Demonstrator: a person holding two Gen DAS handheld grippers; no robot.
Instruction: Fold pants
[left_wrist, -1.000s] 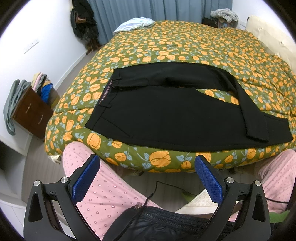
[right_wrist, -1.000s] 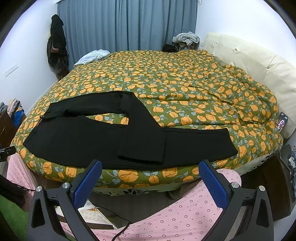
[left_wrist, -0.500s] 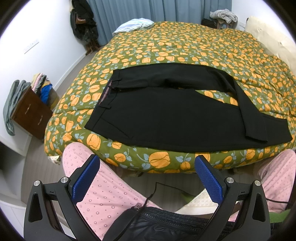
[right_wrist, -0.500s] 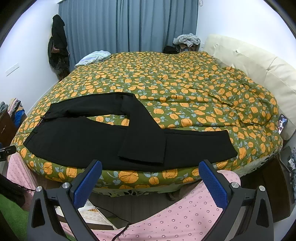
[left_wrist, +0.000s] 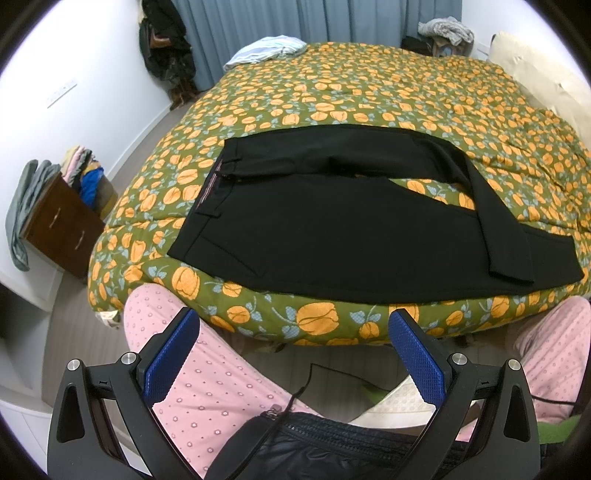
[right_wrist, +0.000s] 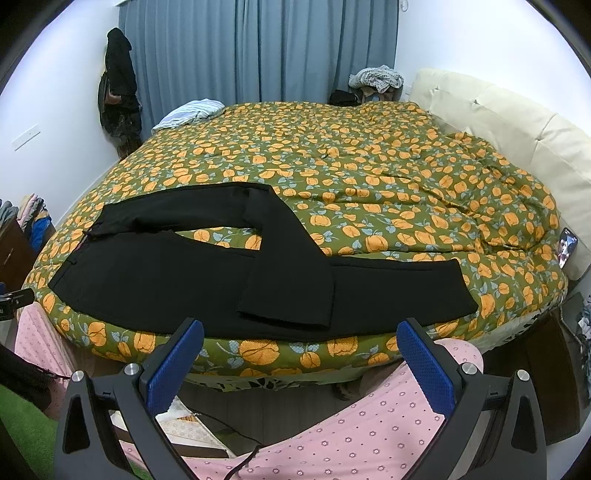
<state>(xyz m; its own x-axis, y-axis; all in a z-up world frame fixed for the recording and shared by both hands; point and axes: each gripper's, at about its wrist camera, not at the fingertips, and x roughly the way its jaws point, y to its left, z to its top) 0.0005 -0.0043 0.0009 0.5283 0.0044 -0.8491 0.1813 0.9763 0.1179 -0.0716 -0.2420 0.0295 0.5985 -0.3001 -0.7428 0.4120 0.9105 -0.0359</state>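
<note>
Floral bedspread (right_wrist: 369, 177) under black pants (right_wrist: 192, 277)

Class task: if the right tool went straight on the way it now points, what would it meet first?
Probably the bedspread at the bed's near edge, then the black pants. The right tool is open and empty; depth is uncertain.

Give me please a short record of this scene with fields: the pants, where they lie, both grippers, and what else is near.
pants: black pants spread flat, waistband to the left, not yet folded in half
far leg: bent, its end lying across the near leg
surface: bed with a green quilt printed in orange
left gripper: open, holding nothing, short of the bed edge
right gripper: open, holding nothing, short of the bed edge
person: knees in pink dotted trousers below the grippers
nearby: blue curtain; cream headboard
</note>
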